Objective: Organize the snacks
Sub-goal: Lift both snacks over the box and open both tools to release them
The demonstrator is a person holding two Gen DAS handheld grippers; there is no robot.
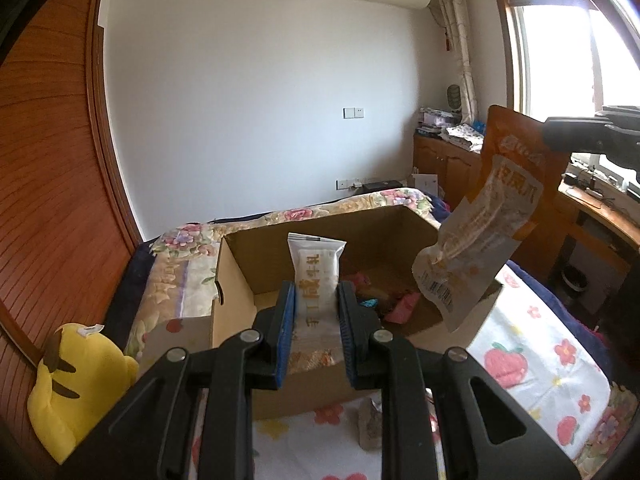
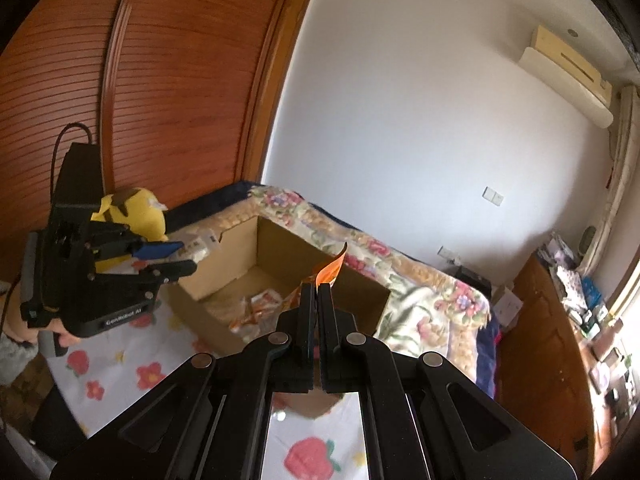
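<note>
Your left gripper [image 1: 316, 300] clamps the white snack bar [image 1: 317, 268] by its sides, your right gripper [image 2: 319, 300] pinches the orange pouch [image 1: 492, 216] by its top edge (so it dangles clear), both above the open cardboard box [image 1: 236, 280], ready to drop.

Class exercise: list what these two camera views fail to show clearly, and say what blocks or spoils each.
- White snack packet: lower end hidden by the left gripper.
- Orange pouch, right wrist view: mostly hidden behind the right gripper.
- Cardboard box contents: blurred, partly covered.
</note>
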